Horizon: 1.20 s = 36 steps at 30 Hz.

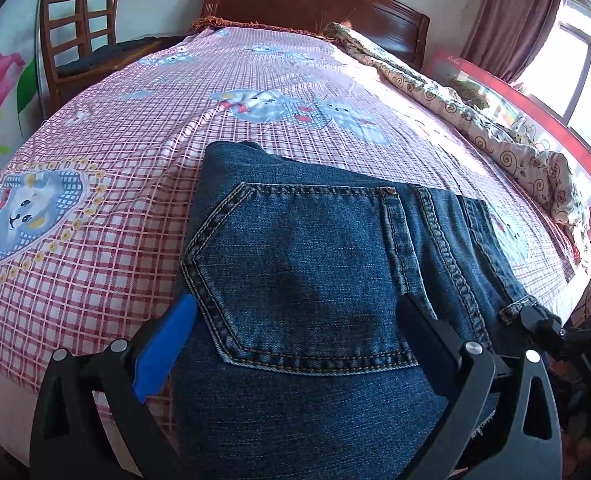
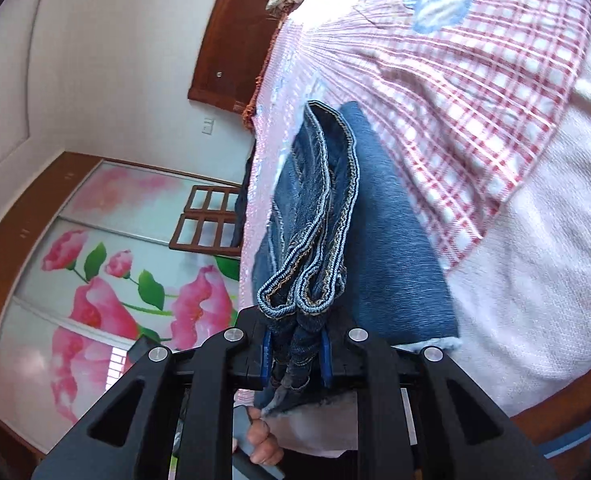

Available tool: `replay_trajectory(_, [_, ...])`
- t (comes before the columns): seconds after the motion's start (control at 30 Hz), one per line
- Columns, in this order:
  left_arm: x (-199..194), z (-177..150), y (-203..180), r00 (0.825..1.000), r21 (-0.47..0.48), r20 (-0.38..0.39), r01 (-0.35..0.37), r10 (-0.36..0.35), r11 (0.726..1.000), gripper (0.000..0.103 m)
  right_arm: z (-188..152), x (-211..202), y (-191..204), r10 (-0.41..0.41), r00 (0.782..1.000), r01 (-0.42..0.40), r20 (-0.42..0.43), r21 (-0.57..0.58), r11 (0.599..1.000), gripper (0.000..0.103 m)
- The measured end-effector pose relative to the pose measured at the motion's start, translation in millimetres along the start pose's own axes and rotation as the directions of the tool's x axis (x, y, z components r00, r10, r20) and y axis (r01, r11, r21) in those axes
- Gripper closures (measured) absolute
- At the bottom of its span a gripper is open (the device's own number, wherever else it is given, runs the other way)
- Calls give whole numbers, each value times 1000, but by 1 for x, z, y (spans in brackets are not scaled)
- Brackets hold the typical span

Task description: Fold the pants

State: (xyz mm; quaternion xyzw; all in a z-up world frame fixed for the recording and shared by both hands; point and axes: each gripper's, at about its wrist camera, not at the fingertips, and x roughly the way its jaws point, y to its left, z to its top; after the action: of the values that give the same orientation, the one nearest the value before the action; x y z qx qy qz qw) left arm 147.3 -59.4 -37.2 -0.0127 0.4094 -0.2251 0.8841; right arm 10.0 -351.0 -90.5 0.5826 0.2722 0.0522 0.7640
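Blue denim jeans lie folded on the pink checked bed sheet, back pocket facing up. My left gripper is open wide just above them. Its blue pad sits at the pocket's left edge, and the black finger is on the denim to the pocket's right. In the right wrist view, which is rolled sideways, my right gripper is shut on a bunch of layered denim edges of the jeans. Those edges are lifted off the sheet. A hand shows below the gripper.
A rolled floral quilt runs along the bed's right side beside a red board. The wooden headboard is at the far end, with a wooden chair to the left. Flower-printed wardrobe doors stand beyond the bed.
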Motion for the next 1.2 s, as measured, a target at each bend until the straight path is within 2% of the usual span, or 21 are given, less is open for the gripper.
replay_trajectory(0.03, [0,0,-1,1000,13,-5,-8,8,1000,3,-2,4,-15,-20,1000,21,-20,31,999,89])
replay_trajectory(0.1, [-3,1,-3,1000,21,-15,-11,11,1000,3,-7,6,-34,34,999,-33,-13,112,993,89])
replay_trajectory(0.2, [-11,8,6,1000,-55,-3,27,-28,998,3,-6,7,-26,-1,1000,3,-29,66,998,88])
replay_trajectory(0.3, [-12,25,13,997,-106,16,81,-80,991,4,-7,9,-28,17,999,-14,-34,74,997,88])
replay_trajectory(0.43, [-10,54,4,986,-70,56,158,-154,985,4,-8,11,-25,16,999,-13,-42,63,998,88])
replay_trajectory(0.53, [4,73,-8,977,-42,34,212,-211,976,4,-7,12,-22,12,999,-10,-46,54,998,88])
replay_trajectory(0.57, [12,77,-11,978,-38,13,208,-208,977,4,-7,13,-21,15,999,-12,-48,56,998,88])
replay_trajectory(0.63, [32,82,-12,988,-30,-32,148,-149,988,4,-6,15,-20,12,999,-10,-52,50,999,88])
replay_trajectory(0.73, [62,79,-5,987,-28,-111,109,-112,994,4,-4,17,-19,11,998,-9,-58,40,999,88])
replay_trajectory(0.9, [67,72,-21,994,83,-100,38,-30,996,2,-2,20,-16,7,997,-3,-72,60,998,88])
replay_trajectory(0.97, [66,70,-20,995,88,-91,39,-31,995,2,-4,16,-13,-18,996,28,-85,119,993,84])
replay_trajectory(1.03, [65,70,-19,996,86,-87,45,-37,995,2,-9,3,-9,-58,993,74,-100,158,985,75])
replay_trajectory(1.1, [64,70,-19,996,86,-83,45,-38,995,2,-16,-14,1,-132,984,148,-121,131,980,71])
replay_trajectory(1.13, [64,69,-18,996,85,-80,47,-40,995,2,-18,-22,8,-144,982,157,-121,107,982,71])
replay_trajectory(1.2, [63,69,-18,996,83,-72,51,-45,995,2,-16,-33,32,-121,988,125,-91,32,992,71])
